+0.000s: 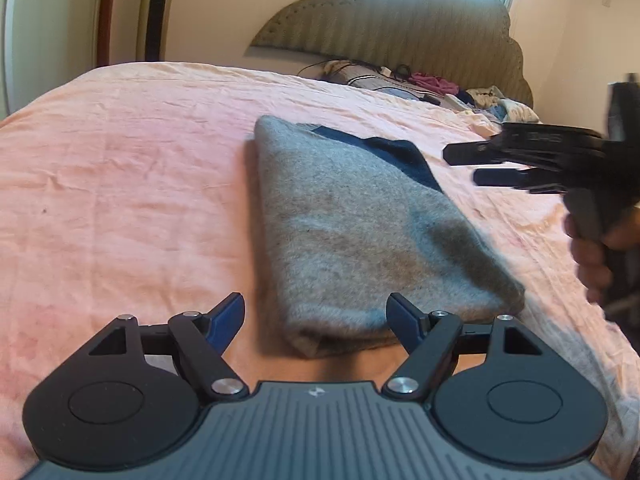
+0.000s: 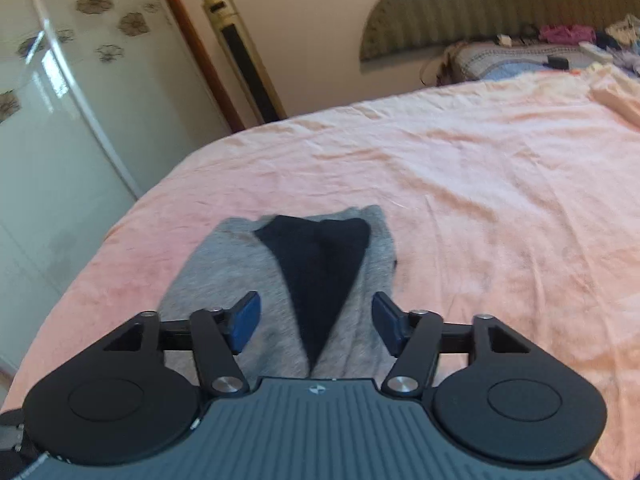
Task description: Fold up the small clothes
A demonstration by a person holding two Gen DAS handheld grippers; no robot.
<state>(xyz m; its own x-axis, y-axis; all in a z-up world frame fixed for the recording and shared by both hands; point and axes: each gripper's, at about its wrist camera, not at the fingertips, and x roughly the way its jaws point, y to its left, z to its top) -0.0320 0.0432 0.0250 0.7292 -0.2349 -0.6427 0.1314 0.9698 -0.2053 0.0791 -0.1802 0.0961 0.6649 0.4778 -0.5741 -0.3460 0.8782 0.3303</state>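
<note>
A folded grey garment (image 1: 360, 232) with a dark navy panel (image 1: 400, 156) lies flat on the pink bedsheet (image 1: 132, 184). My left gripper (image 1: 316, 316) is open just above the garment's near end, its blue pads apart and touching nothing. In the left wrist view my right gripper (image 1: 464, 166) hovers open to the right of the garment's far end, held by a hand (image 1: 596, 256). In the right wrist view the right gripper (image 2: 316, 324) is open over the grey garment (image 2: 224, 280), and the navy panel (image 2: 320, 272) runs between its pads without contact.
A padded headboard (image 1: 400, 28) stands at the bed's far end, with a pile of mixed clothes and a pillow (image 1: 432, 84) below it. A glossy wardrobe (image 2: 60, 120) and a tall floor unit (image 2: 244, 60) stand beyond the bed's left side.
</note>
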